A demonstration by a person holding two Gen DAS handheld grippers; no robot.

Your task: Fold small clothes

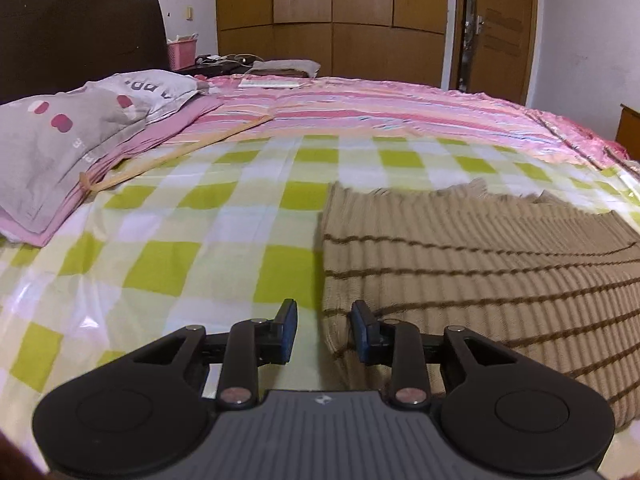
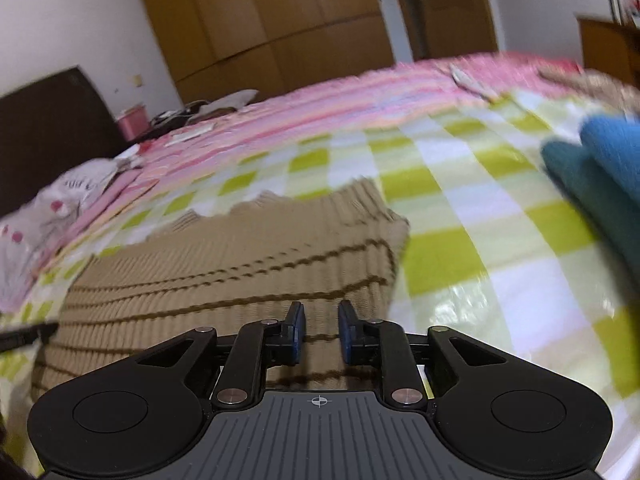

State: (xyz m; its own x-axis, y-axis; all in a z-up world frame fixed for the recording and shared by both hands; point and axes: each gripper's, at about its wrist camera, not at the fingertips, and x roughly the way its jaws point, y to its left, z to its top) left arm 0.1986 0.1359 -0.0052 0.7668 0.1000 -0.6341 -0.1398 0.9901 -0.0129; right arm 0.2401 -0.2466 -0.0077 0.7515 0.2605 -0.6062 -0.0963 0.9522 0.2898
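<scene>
At the far left of the bed lay a grey pillow (image 1: 60,148) with pink spots, resting on folded pink bedding, and a thin wooden stick (image 1: 188,148) ran slantwise from it across the bedcover. Next came the green-and-white checked sheet (image 1: 192,240) that served as your work surface, spread over a pink striped quilt (image 1: 380,100). Your left gripper (image 1: 324,330) hovered low above that sheet with its jaws parted and nothing between them; the left edge of the tan ribbed garment (image 1: 480,248) ran just beneath the gap, untouched as far as the view showed. The garment itself, a small knitted piece with thin dark-brown stripes, lay flat on the checked sheet, its ragged far edge pointing toward the wooden wardrobe (image 1: 332,16) behind the bed. Moving right, your right gripper (image 2: 321,332) hung over the garment's near right part, jaws also apart and gripping nothing, the knit visible through the gap. Further right, well apart from the tan piece, a blue cloth (image 2: 600,172) sat blurred at the sheet's edge, probably another item waiting. Judging by how things lay, you were between folds: both tools were free and the garment looked spread or partly folded, though I could not tell how many layers it had. The next move would likely call for pinching two matching edges of the knit and carrying them across evenly, keeping the ribbed fabric from bunching.
</scene>
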